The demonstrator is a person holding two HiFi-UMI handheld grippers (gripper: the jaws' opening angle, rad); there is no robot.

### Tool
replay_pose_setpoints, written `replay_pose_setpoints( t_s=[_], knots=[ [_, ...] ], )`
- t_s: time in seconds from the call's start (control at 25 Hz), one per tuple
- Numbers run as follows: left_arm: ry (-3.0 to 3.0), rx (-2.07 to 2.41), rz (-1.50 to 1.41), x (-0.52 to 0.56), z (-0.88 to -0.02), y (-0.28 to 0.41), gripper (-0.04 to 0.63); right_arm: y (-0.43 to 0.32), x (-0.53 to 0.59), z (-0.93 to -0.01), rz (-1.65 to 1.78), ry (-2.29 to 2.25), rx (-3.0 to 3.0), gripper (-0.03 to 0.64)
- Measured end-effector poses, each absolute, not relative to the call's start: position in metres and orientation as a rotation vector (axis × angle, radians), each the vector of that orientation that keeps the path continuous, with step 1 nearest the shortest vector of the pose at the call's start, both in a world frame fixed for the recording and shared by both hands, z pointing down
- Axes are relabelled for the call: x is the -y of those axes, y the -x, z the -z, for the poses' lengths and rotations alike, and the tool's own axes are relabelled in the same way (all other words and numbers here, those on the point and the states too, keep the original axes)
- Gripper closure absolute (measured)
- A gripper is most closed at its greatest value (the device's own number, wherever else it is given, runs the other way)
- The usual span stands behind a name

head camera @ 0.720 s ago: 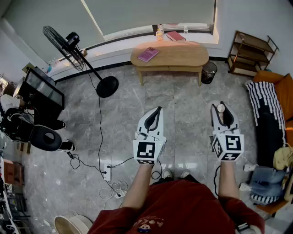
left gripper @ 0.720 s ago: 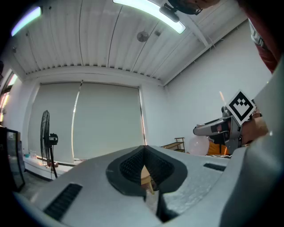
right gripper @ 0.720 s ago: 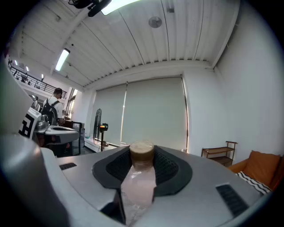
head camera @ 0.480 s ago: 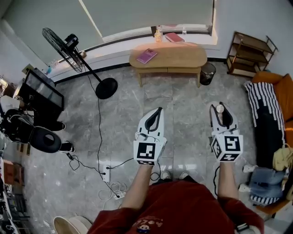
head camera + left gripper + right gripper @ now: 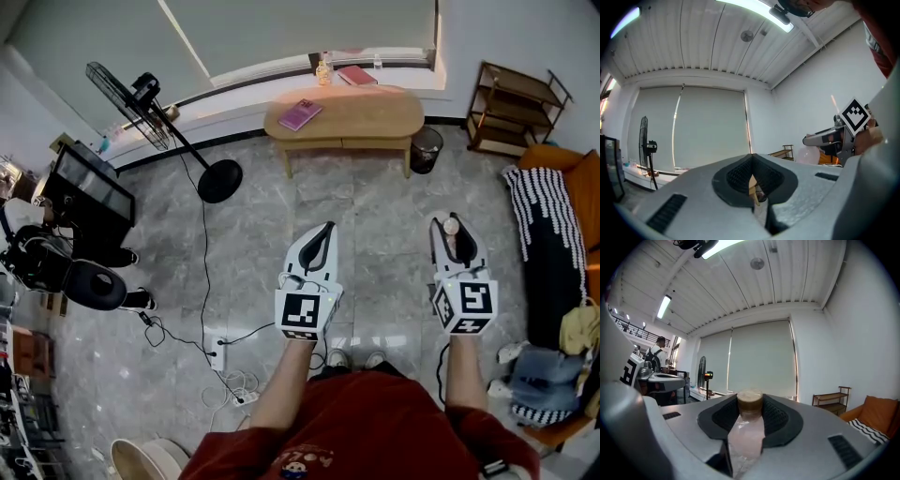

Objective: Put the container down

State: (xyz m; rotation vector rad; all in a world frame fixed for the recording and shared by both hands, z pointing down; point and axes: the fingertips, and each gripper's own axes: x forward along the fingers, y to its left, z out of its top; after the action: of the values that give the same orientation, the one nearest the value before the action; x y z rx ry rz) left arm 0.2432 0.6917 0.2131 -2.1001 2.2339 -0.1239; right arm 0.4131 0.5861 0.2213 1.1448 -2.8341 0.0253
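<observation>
Container (image 5: 746, 432) clamped in the right gripper (image 5: 454, 229), held over the grey marble floor (image 5: 375, 202).
Pale pink and translucent, it sits between the pads (tan lid at the jaw tips); the left gripper (image 5: 325, 231) alongside has its jaws pressed together, empty.

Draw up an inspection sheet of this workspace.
Surface: oval wooden table, ahead across the grey stone floor, holds a pink book.
Job's things: translucent pink container with tan lid, held above the floor, not yet down.
Clutter: black bin beside the table.
Grippers: right tool shut on the container; left tool shut, empty.
Cables: white power strip and loose cords on the floor.
Surroundings: black pedestal fan, wooden shelf, orange sofa.
</observation>
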Motion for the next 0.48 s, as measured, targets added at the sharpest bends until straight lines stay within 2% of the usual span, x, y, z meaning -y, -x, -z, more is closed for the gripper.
replay_pose_setpoints(
  t_s=[0.48],
  knots=[
    [2.077,-2.291,0.212,-0.672,-0.243,-0.271,0.592,-0.435,-0.563,-0.249,-0.059,-1.097,2.832,0.479]
  ],
)
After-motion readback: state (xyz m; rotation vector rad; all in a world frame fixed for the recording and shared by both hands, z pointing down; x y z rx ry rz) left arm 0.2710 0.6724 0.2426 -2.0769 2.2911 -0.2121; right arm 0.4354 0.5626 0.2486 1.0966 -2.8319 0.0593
